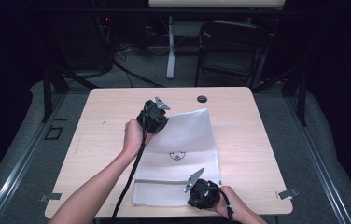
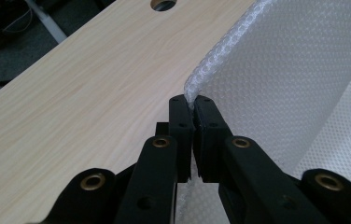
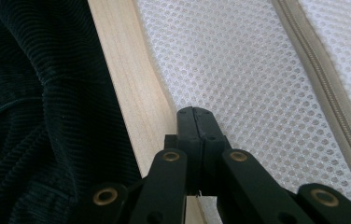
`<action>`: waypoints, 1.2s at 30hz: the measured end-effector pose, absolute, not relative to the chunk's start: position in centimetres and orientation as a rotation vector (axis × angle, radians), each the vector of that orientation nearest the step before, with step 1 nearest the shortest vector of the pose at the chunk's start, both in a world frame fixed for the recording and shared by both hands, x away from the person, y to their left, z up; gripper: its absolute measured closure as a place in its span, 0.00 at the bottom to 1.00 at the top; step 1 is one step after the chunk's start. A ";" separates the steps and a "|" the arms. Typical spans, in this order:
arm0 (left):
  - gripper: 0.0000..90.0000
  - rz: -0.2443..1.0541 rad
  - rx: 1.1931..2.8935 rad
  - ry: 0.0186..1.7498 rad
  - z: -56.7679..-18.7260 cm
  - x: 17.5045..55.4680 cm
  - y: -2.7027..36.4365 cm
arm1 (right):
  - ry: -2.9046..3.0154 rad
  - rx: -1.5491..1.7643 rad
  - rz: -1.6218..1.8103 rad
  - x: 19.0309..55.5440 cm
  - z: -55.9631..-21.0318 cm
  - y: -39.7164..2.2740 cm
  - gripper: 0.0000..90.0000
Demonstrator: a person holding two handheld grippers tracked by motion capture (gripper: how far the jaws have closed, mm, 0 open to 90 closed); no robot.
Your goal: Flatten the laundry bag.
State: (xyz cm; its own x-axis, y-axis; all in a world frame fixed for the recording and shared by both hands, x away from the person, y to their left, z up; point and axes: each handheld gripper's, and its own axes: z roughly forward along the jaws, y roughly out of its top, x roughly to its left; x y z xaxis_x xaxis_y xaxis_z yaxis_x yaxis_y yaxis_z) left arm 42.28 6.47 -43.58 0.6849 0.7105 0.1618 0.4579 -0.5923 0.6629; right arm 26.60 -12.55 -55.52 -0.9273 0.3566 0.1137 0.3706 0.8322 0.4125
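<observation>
On the wooden worktop [image 1: 99, 140] lies a light, limp white mesh bag [image 1: 183, 154], best gripped at its edges, as both left gripper [image 1: 154, 116] and right gripper [image 1: 202, 193] fingers clench it.

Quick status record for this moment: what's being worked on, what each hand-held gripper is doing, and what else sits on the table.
item: white mesh bag with a zip, lying flat on the wooden table
left hand-held gripper: shut on the bag's far corner, lifting that edge so the mesh curls up
right hand-held gripper: jaws closed at the bag's near edge, by the table's front edge; pinch on the mesh not clearly visible
zip: runs across the bag near its front end
bag marking: small dark logo mid-panel
table feature: round cable hole near the far edge
</observation>
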 end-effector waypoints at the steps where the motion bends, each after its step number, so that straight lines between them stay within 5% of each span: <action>1: 0.96 0.568 2.306 0.894 -43.7 42.5 6.3 | -2.988 -0.586 -0.681 26.7 -55.4 -12.6 1.00; 36: 0.91 0.595 2.219 1.012 -47.3 48.4 3.8 | -2.955 -0.900 -0.710 28.3 -55.6 -14.8 1.00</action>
